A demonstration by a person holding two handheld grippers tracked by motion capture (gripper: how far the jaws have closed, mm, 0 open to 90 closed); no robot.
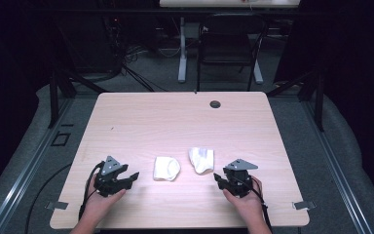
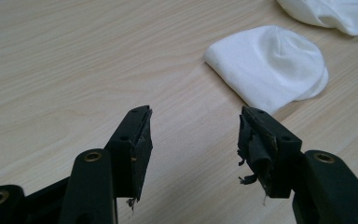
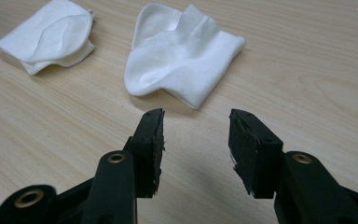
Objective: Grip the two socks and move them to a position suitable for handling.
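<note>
The wooden table (image 1: 141, 122) holds two white socks (image 1: 166, 168), side by side and apart near its front edge. Both grippers, left (image 1: 132, 176) and right (image 1: 217, 177), flank them with jaws spread, holding nothing; seemingly nothing is done yet.

Two socks side by side on the table (image 1: 175, 117), toward its near edge: the left sock (image 1: 166, 168) just beside the right sock (image 1: 201, 160), not touching. Left gripper (image 1: 132, 176) sits left of the pair, right gripper (image 1: 217, 178) to their right, each near its sock
</note>
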